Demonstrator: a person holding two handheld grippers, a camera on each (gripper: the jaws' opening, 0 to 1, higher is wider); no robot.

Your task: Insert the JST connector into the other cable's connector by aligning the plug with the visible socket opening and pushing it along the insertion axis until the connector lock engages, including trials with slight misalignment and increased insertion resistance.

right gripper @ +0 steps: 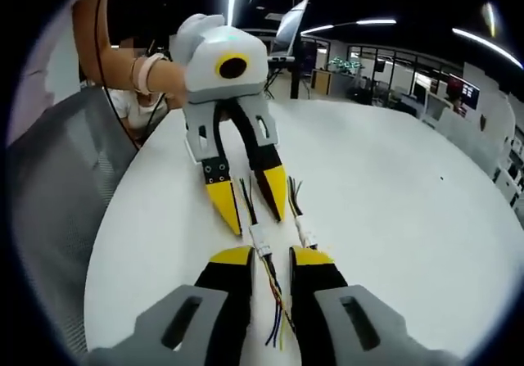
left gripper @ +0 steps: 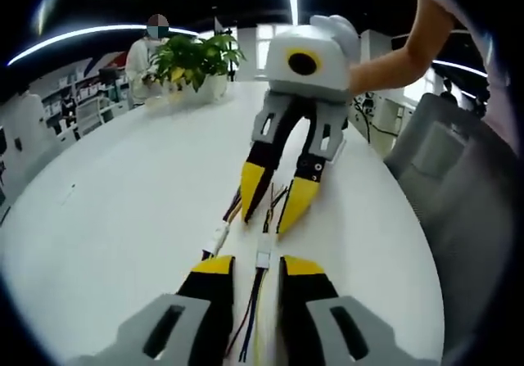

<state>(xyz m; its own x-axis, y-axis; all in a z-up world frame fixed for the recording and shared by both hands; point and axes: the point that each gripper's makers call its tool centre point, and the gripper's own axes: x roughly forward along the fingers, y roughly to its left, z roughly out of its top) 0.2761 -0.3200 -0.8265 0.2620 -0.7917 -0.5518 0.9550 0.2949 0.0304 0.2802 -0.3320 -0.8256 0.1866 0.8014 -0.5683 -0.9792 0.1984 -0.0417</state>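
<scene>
Left gripper view: the left gripper (left gripper: 255,261) rises from the bottom edge with its yellow-tipped jaws a narrow gap apart, resting low over the white table (left gripper: 123,219).
Left gripper state: jaws part-open, nothing clamped between them; a white connector (left gripper: 264,257) lies on the table in the gap at the tips, its coloured wires (left gripper: 248,317) running back between the jaws.
Second connector: another white connector (left gripper: 217,239) lies just left of the left jaw tip, its wires heading away toward the far gripper.
Right gripper from this side: the right gripper (left gripper: 274,204) faces in from across the table, tips down near the wires, jaws spread a little with no plug seen between them; a hand (left gripper: 385,67) holds its white body.
Right gripper view: the right gripper (right gripper: 270,258) has its jaws a narrow gap apart, a white connector (right gripper: 261,239) lying in the gap at the tips, wires (right gripper: 277,317) trailing back toward the camera.
Other plug: a second white connector (right gripper: 306,235) lies just beside the first, apart from it.
Left gripper from this side: the left gripper (right gripper: 250,210) points down at the table (right gripper: 393,202), jaws slightly spread.
Connectors: unjoined, side by side on the table between the two grippers.
Background: a potted plant (left gripper: 192,59) stands at the far end of the table; a grey chair (right gripper: 57,186) stands beside the table edge.
</scene>
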